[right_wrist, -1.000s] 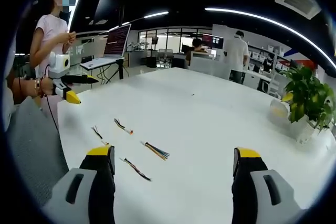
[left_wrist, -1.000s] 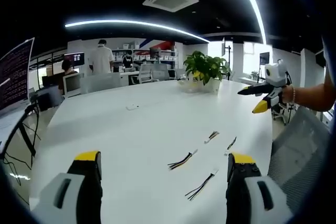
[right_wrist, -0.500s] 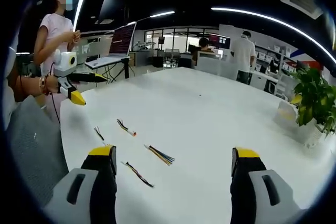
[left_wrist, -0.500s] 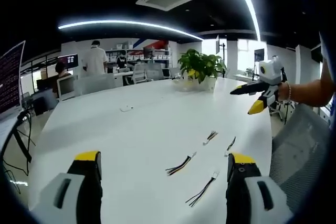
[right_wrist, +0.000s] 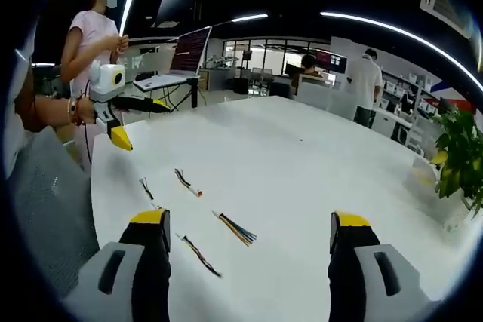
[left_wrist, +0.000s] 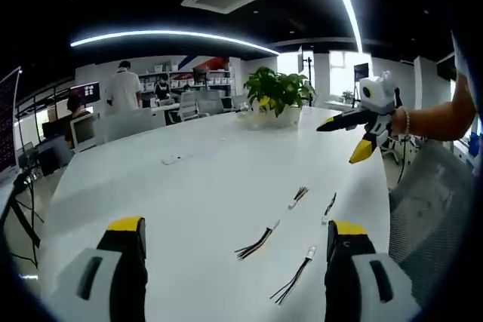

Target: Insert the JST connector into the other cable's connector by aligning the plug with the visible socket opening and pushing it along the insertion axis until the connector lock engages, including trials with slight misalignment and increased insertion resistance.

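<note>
Four short cable pieces are seen lying loose on the white tabletop (left_wrist: 189, 186), none gripped. In the left gripper view, a multi-wire cable (left_wrist: 255, 240) lies nr the middle, a second cable w/ a pale connector end (left_wrist: 294, 282) lies closer to the right jaw, and two smaller ones (left_wrist: 297, 196) (left_wrist: 330, 206) lie further out, all apart from each other. The left hand-held gripper (left_wrist: 238, 240) is held above the tabletop w/ jaws wide apart, nothing between them. The right hand-held gripper (left_wrist: 353, 135) is seen at the right of that view, held in a hand (left_wrist: 398, 121), jaws spread, nothing in them. In the right gripper view its own yellow-tipped jaws are likewise spread & bare, w/ the coloured multi-wire cable (right_wrist: 235, 228) between them further out on the tabletop. A potted plant (left_wrist: 278, 94) stands at the far end. A person in a pink top (right_wrist: 92, 29) stands beside the tabletop.
</note>
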A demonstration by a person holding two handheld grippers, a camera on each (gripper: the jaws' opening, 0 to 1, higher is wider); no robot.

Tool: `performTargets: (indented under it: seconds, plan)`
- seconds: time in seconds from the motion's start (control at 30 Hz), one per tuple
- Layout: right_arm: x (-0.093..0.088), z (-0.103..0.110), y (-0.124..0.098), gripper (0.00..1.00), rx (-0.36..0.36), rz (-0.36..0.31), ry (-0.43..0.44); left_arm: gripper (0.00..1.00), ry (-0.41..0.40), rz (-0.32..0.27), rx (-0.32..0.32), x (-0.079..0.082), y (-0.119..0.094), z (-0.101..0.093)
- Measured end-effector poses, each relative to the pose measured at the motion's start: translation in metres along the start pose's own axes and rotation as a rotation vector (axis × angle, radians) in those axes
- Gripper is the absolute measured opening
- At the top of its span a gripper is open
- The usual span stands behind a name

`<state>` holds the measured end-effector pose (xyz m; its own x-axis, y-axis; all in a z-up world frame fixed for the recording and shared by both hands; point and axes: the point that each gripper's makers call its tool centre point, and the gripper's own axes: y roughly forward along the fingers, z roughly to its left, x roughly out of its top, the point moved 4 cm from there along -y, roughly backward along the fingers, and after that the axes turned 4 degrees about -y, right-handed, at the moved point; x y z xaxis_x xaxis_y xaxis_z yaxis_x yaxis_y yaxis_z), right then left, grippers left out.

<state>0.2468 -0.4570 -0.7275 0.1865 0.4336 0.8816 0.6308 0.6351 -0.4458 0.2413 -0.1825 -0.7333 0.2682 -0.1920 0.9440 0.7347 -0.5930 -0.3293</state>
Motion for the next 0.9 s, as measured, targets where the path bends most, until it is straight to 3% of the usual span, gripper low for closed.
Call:
performTargets:
  seconds: [0.2,0.9]
  plan:
    - [0.000,0.004,0.007,0.83,0.039,0.006,-0.022,0.99,0.001,0.011,-0.060,-0.003,0.011,-0.007]
    - [-0.004,0.006,0.026,0.72,0.118,0.018,-0.089,0.95,0.042,0.019,-0.136,-0.001,0.037,-0.011]
